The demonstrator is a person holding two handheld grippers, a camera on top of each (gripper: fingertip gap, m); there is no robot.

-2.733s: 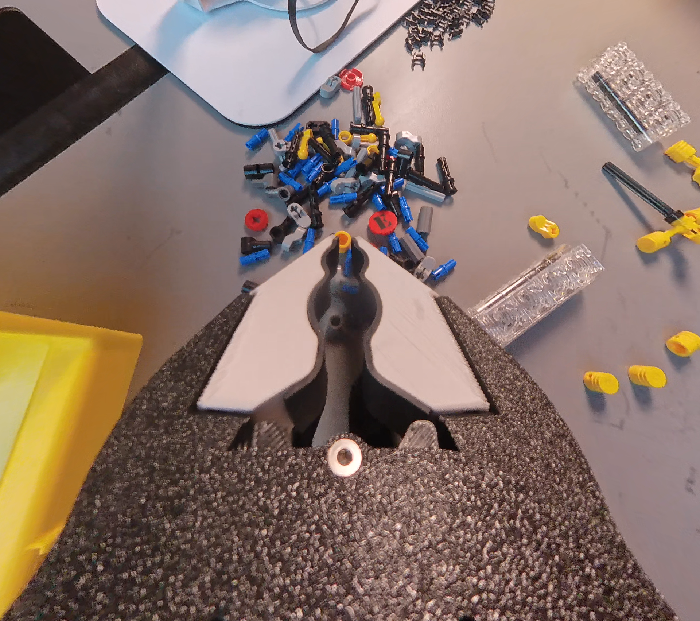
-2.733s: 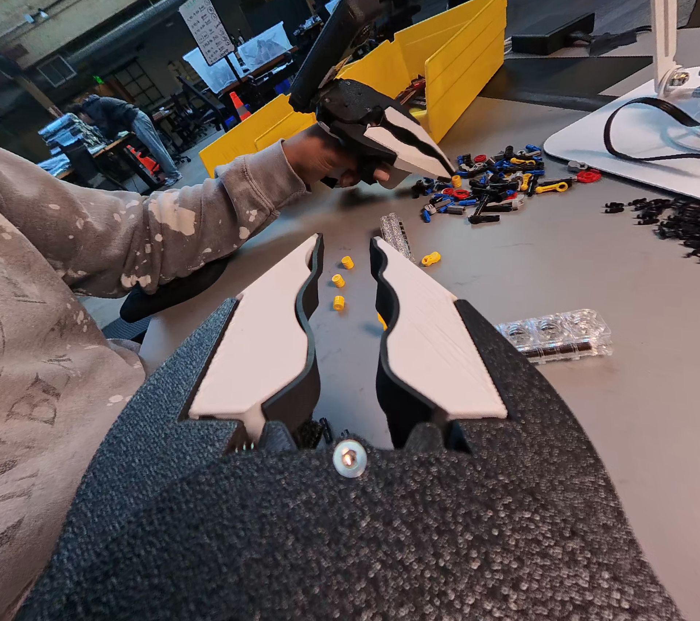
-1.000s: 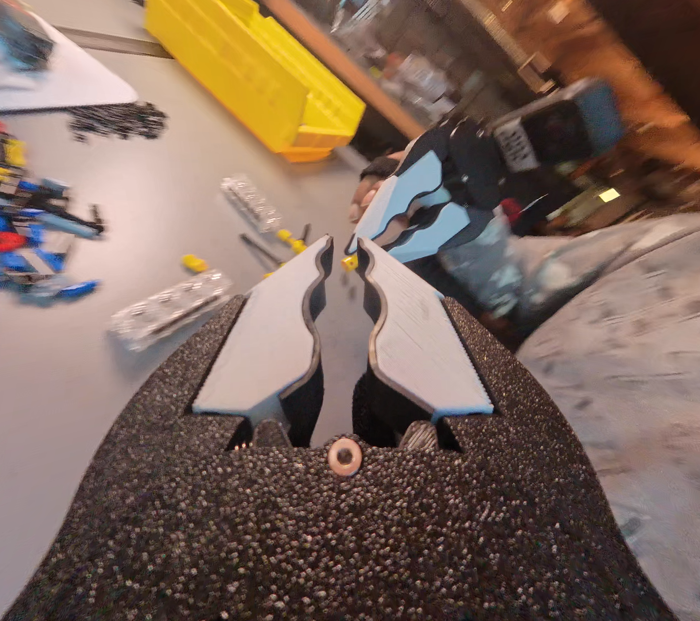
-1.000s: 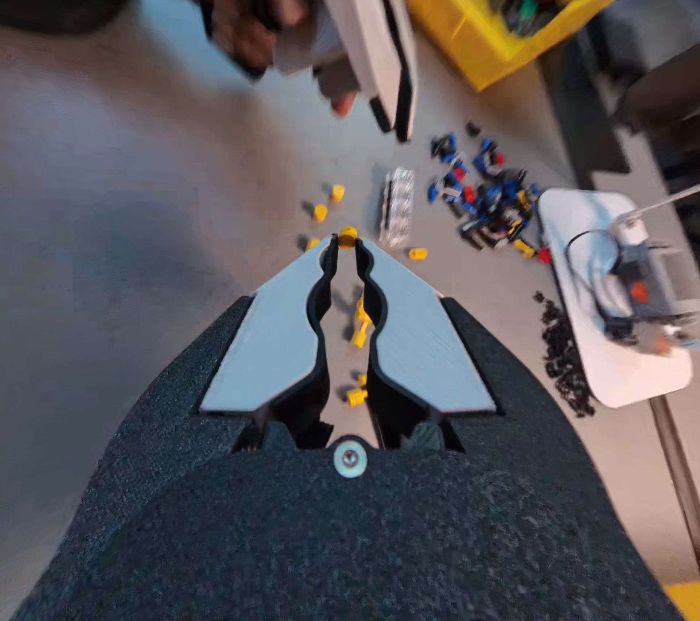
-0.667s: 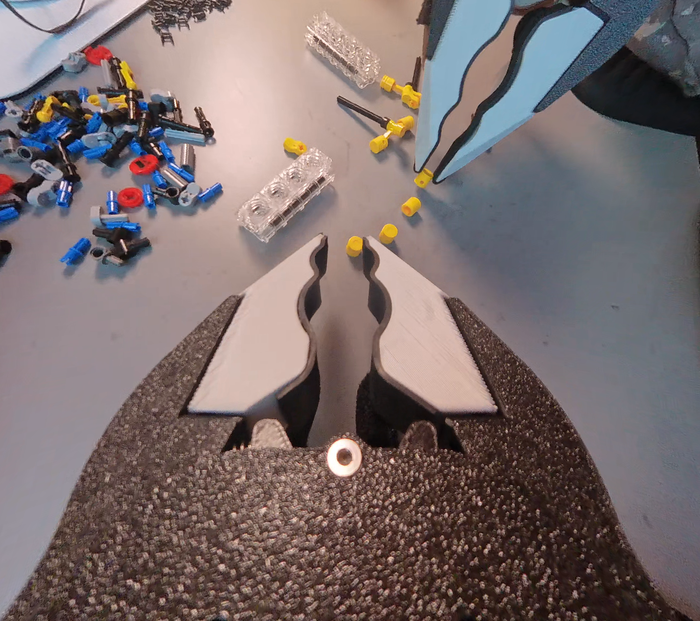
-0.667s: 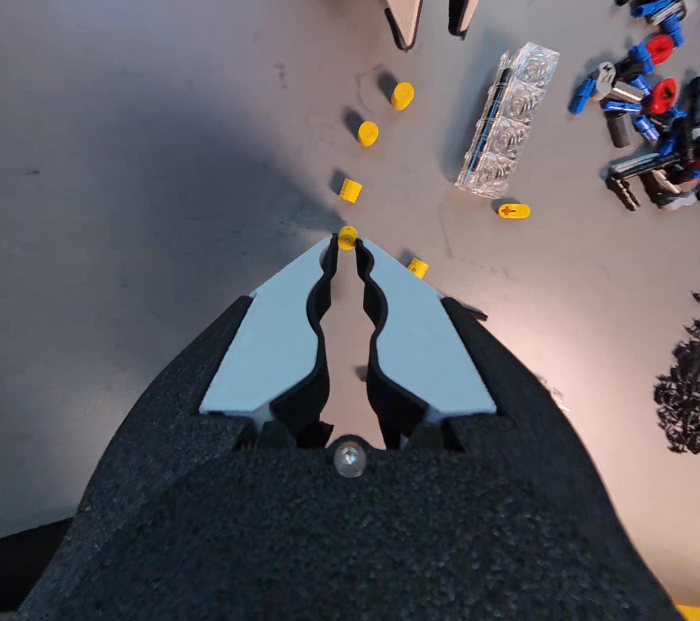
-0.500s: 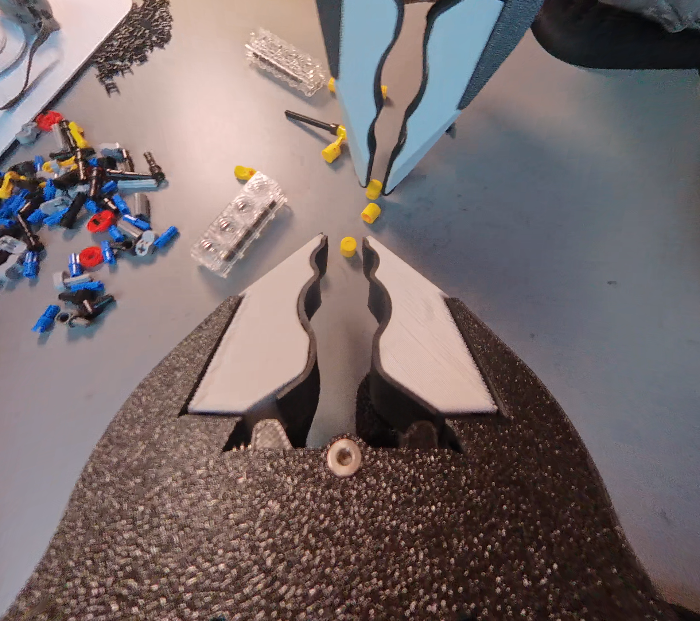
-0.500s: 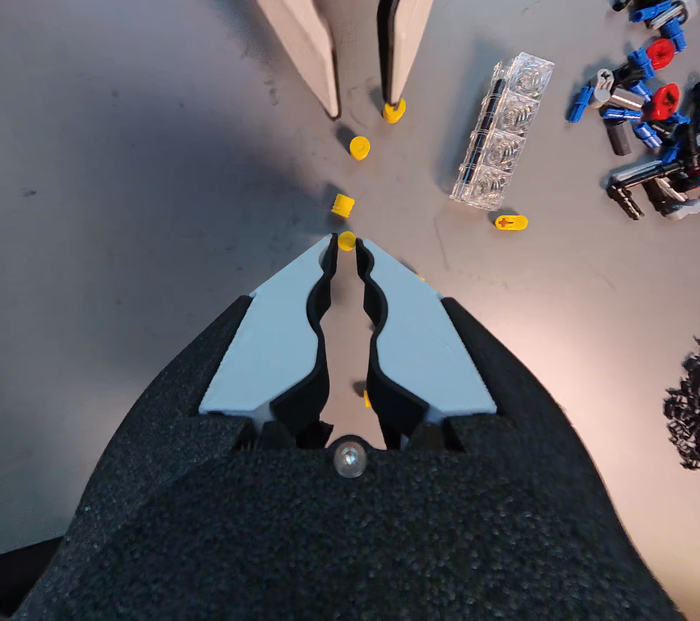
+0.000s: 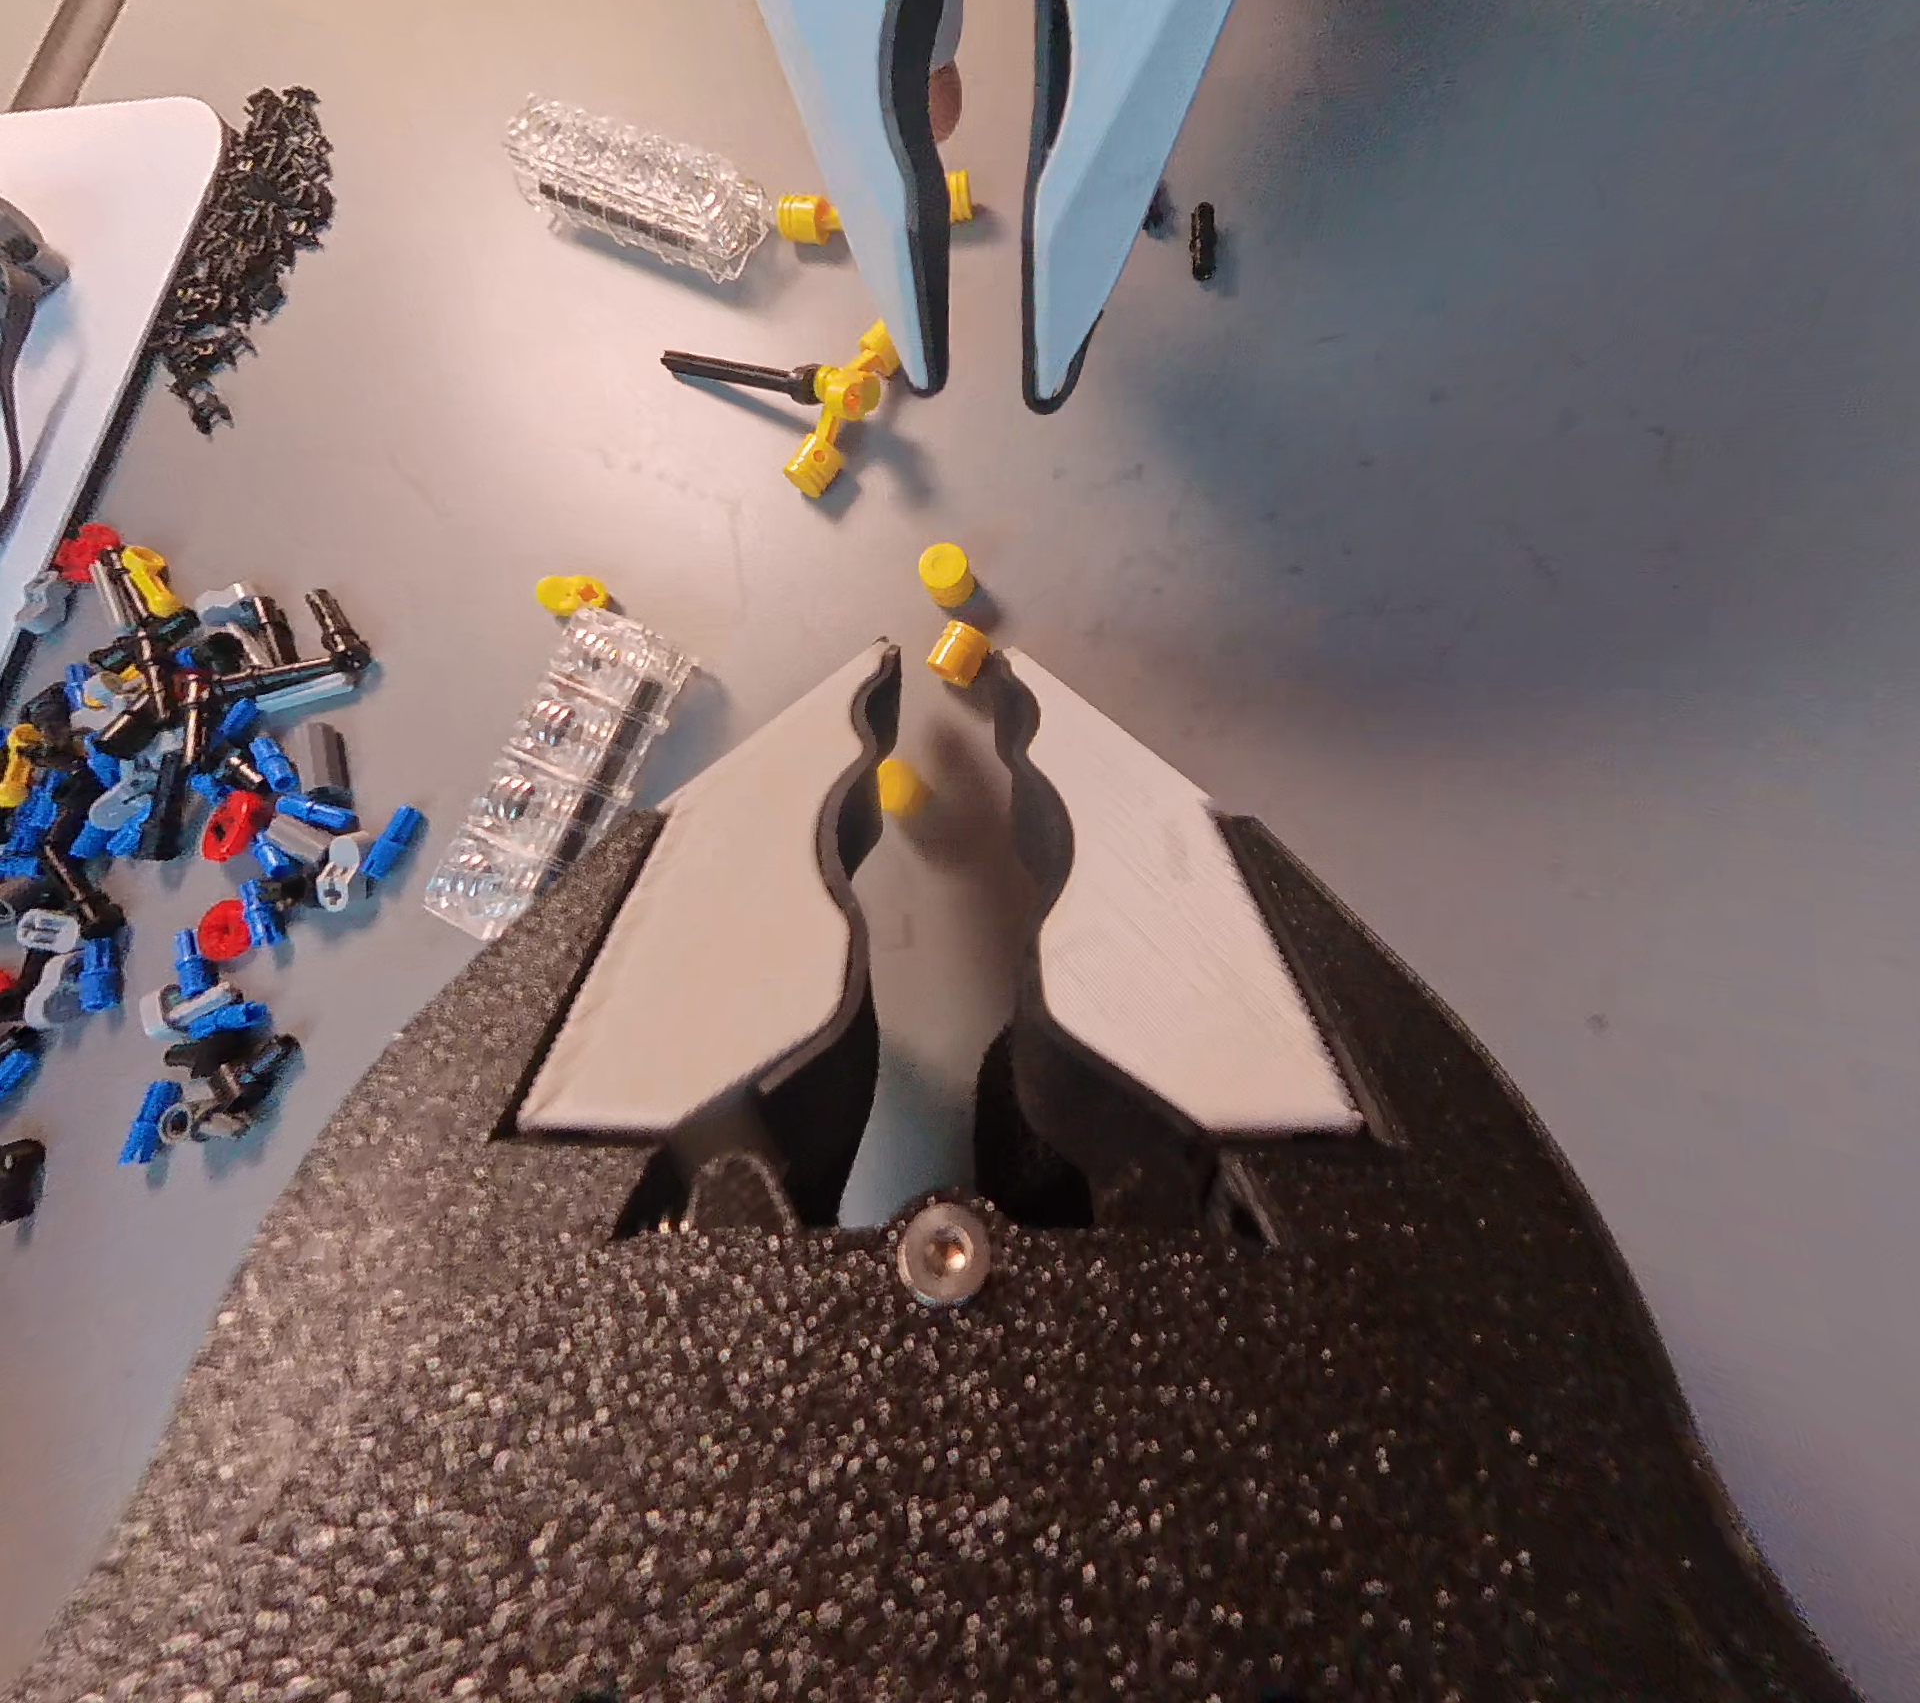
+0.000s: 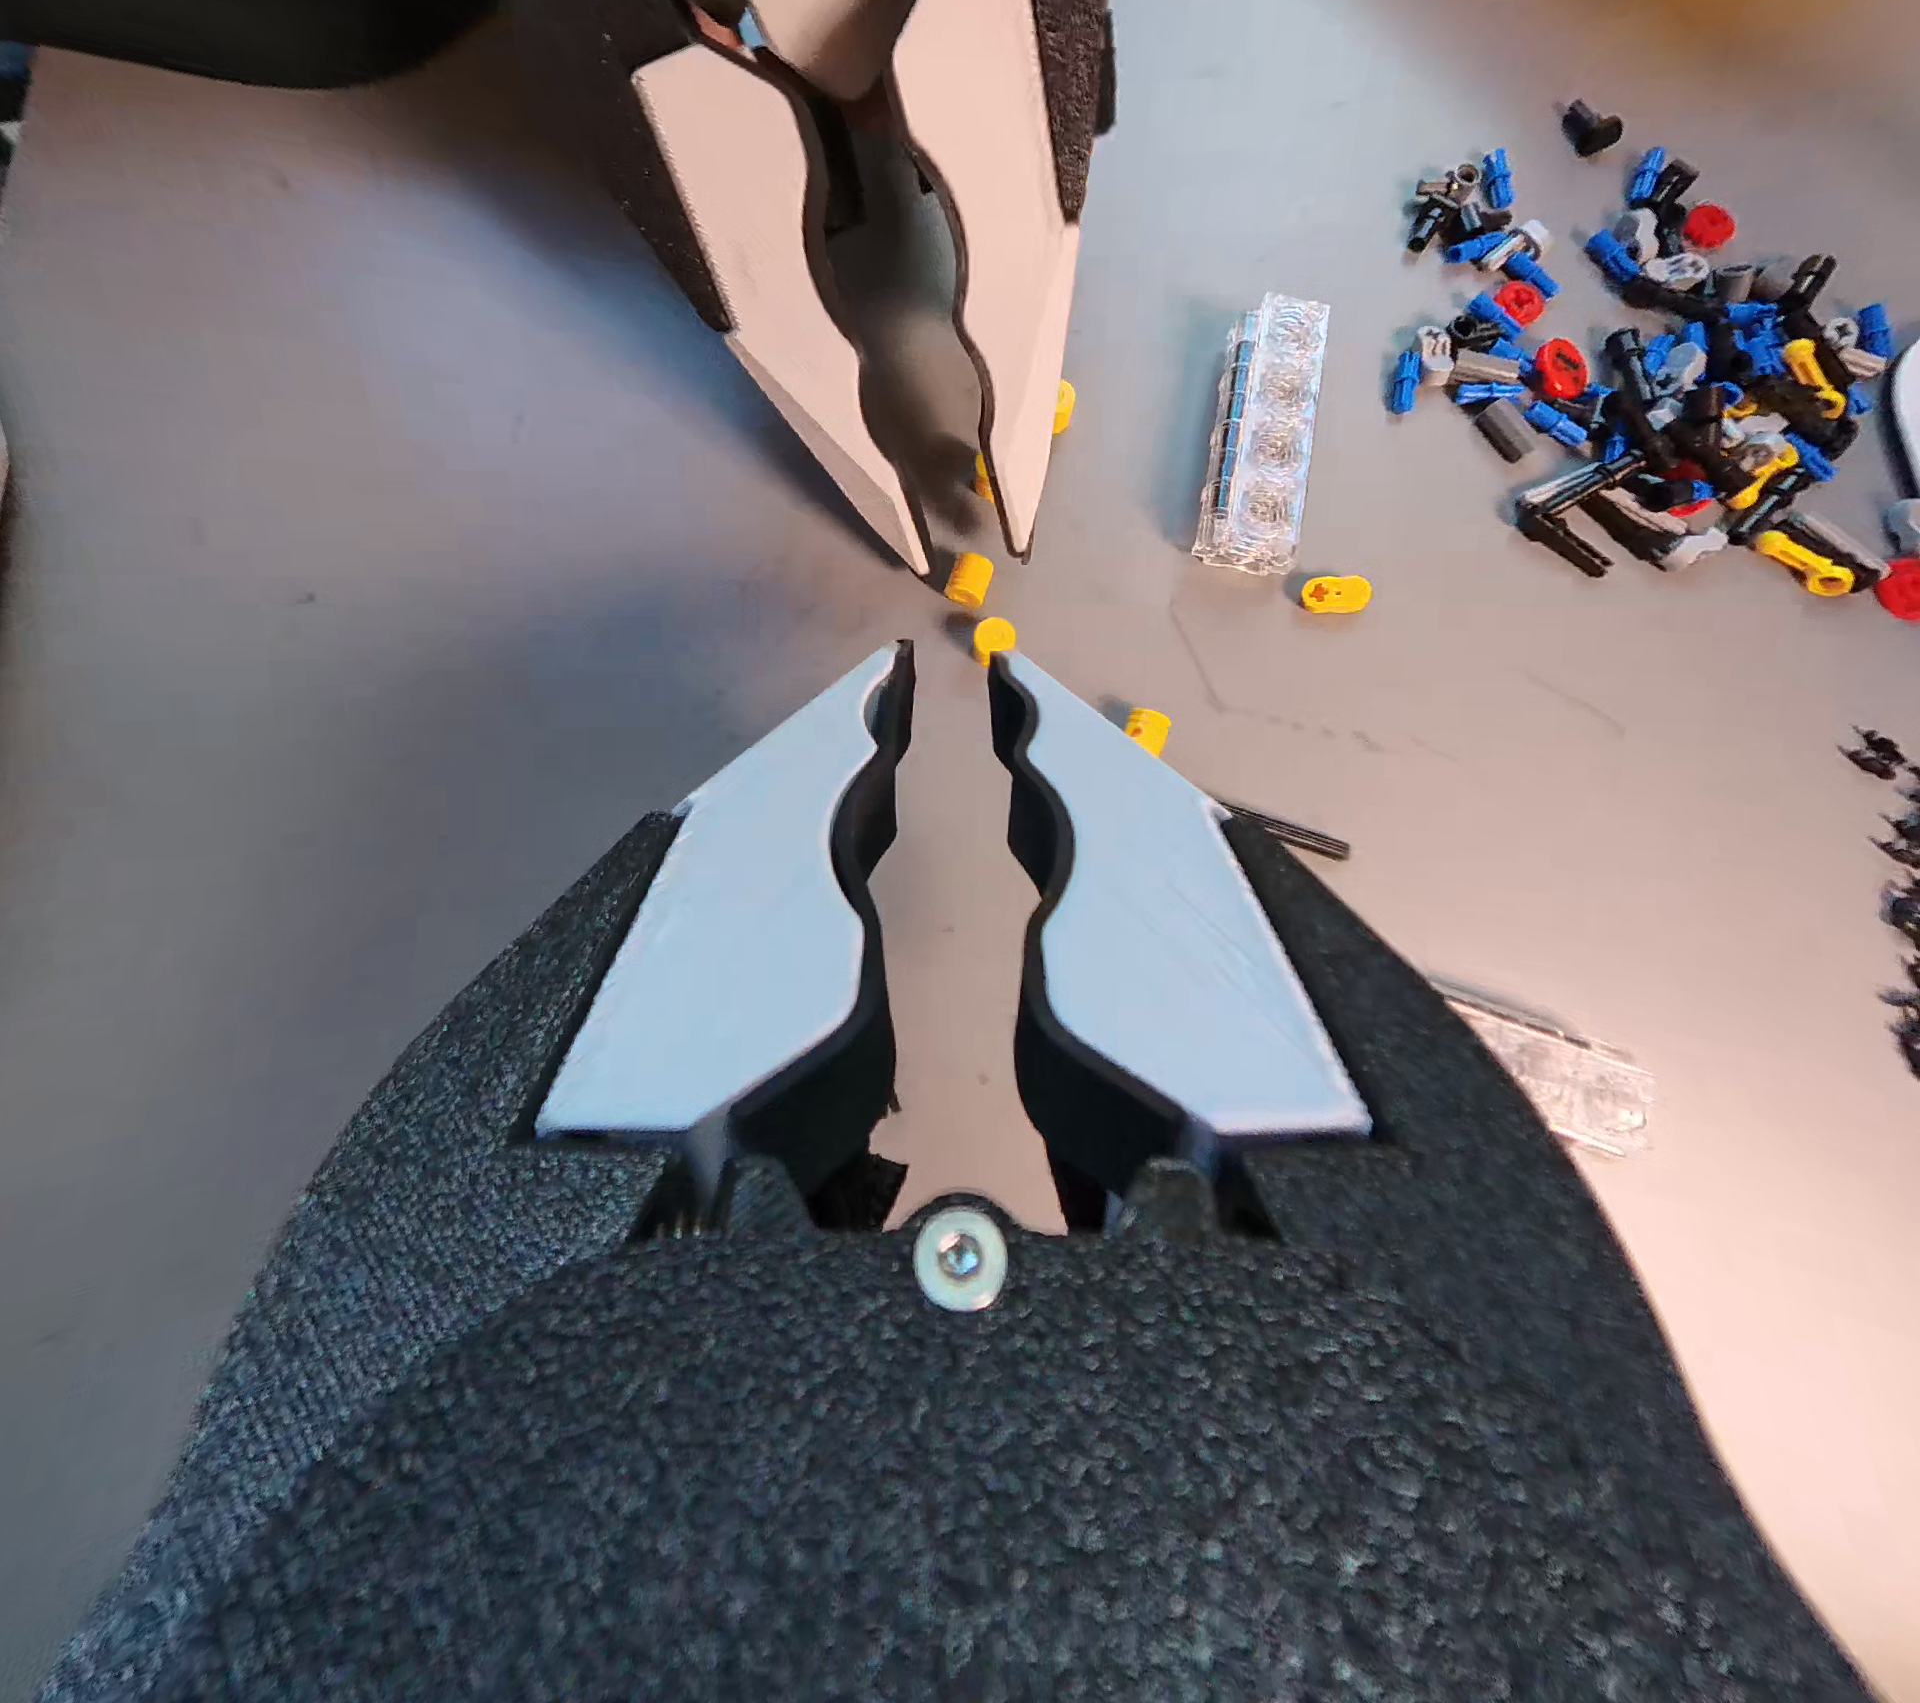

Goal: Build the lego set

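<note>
The grey table (image 9: 1455, 510) carries two facing grippers. The left gripper (image 9: 945, 666) is open and empty, a yellow bush (image 9: 956, 651) at its tips. The right gripper (image 10: 951, 651), half a second ago pinching a yellow bush, now stands open, another bush (image 10: 994, 635) just beyond it.

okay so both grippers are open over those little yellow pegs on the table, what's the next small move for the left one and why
Probably close the left gripper on the yellow peg lying right at its open fingertips. That peg rests loose on the grey table, another yellow peg sits just beyond it, and the right gripper hangs open farther off, holding nothing, so the near peg looks free to pinch.
</note>
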